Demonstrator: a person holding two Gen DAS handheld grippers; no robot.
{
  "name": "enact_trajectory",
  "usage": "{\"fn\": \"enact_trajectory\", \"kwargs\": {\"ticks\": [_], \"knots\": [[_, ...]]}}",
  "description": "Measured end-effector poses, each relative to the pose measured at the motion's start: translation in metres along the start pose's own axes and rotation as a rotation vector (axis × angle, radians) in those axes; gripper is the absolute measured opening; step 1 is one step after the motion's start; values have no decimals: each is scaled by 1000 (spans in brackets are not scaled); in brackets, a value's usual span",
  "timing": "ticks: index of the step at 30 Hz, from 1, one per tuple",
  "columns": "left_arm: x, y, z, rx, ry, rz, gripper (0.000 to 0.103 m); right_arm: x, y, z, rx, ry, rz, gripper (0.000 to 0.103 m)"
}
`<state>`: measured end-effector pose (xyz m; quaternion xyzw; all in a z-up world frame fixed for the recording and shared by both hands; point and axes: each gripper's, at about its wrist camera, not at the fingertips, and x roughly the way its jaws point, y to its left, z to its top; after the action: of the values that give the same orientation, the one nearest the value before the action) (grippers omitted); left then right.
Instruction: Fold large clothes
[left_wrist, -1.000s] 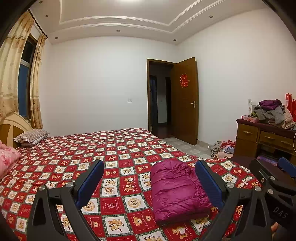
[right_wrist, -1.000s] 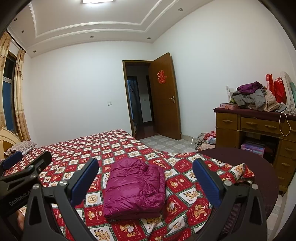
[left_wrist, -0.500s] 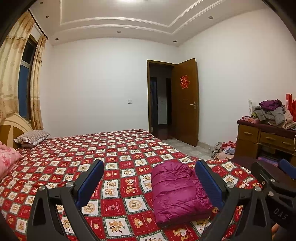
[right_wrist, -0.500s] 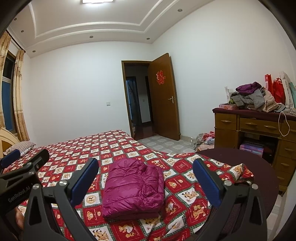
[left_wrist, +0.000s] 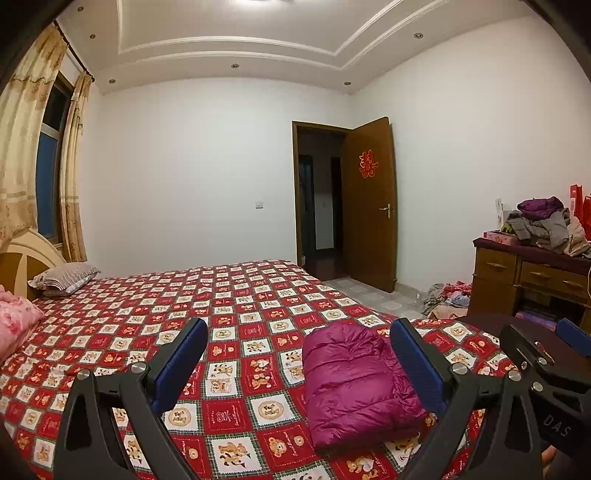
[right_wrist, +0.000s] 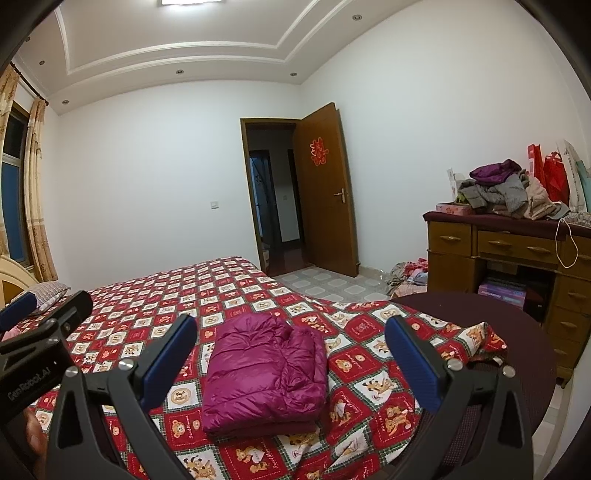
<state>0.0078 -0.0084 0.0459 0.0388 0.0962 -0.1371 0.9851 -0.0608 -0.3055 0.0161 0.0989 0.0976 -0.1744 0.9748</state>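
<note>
While both tongs (left_wrist: 299, 354) (right_wrist: 291, 349) hang spread and empty, the magenta puffer jacket (right_wrist: 264, 373) lies folded into a plump rectangle

Both cameras sit low at the foot end of the bed (left_wrist: 240, 295), looking along their own fingers toward the far wall and open door (left_wrist: 371, 206). The left view stands further left, facing the headboard side more; the right view takes in the dresser (right_wrist: 517, 258). Both share the folded purple jacket (right_wrist: 266, 373), close ahead.
</note>
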Motion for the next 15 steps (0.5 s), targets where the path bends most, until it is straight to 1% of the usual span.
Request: {"fn": "enact_trajectory", "kwargs": {"ticks": [6,11,15], "knots": [[1,2,2,-9,-6,6,99,0,0,0,-1,0,-1,103],[8,8,3,-43,18,-47,99,0,0,0,0,3,-1,103],[15,12,1,-51,42,-45,99,1,1,-1,-2,12,-2,103]]}}
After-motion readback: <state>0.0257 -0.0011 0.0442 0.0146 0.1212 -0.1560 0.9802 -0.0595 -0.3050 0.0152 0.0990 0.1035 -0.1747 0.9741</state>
